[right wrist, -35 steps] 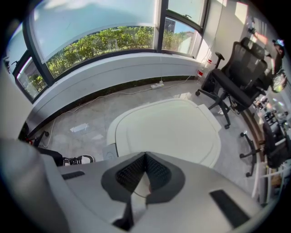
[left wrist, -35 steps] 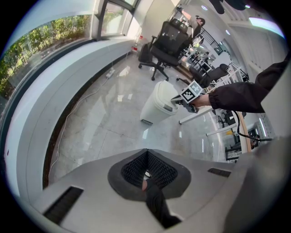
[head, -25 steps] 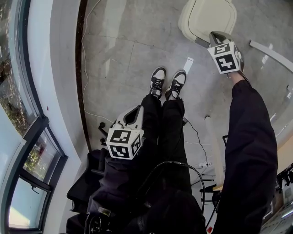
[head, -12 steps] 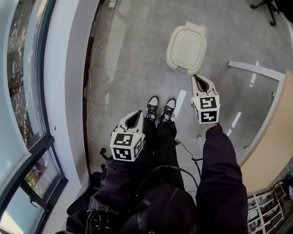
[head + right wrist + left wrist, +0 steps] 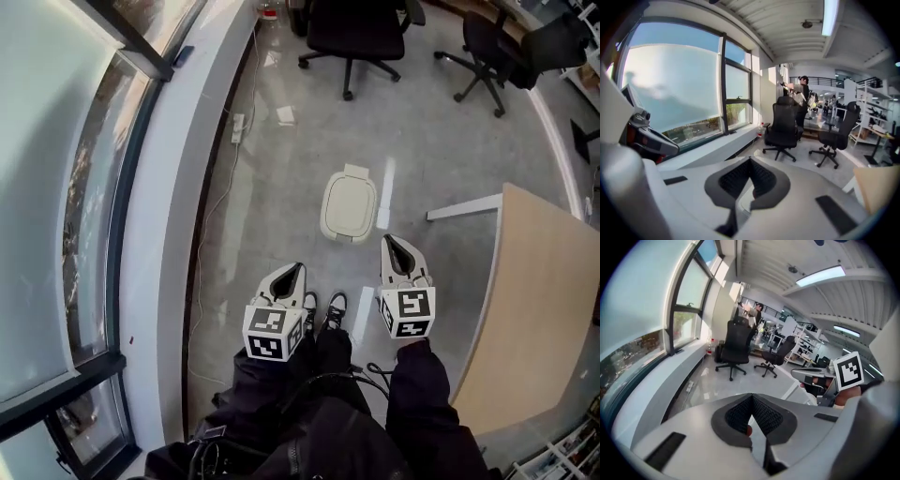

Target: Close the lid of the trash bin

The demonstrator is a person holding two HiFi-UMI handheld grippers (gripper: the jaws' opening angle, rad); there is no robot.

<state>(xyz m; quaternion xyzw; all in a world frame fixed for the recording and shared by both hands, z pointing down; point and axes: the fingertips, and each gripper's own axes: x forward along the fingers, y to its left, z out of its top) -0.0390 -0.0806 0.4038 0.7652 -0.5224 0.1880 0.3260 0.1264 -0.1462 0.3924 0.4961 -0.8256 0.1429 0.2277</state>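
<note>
The cream trash bin (image 5: pixel 349 206) stands on the grey floor ahead of the person's shoes, its lid lying flat and closed. My left gripper (image 5: pixel 294 270) and right gripper (image 5: pixel 394 242) are held side by side above the legs, both short of the bin and touching nothing. Each pair of jaws meets at the tip with nothing between. In the left gripper view the left gripper (image 5: pixel 751 397) points into the room, and the right gripper's marker cube (image 5: pixel 847 371) shows at the right. The right gripper (image 5: pixel 750 162) also points at the chairs. The bin does not show in either gripper view.
Two black office chairs (image 5: pixel 352 28) (image 5: pixel 497 47) stand beyond the bin. A wooden table (image 5: pixel 530 309) fills the right side. A curved window ledge (image 5: pixel 178 187) runs along the left, with a cable (image 5: pixel 225 202) and power strip (image 5: pixel 238 125) on the floor. A person (image 5: pixel 802 91) stands far off.
The right gripper has drawn back from the bin's edge to beside the left gripper. The head view has pulled up and away, so the bin looks smaller and farther off.
</note>
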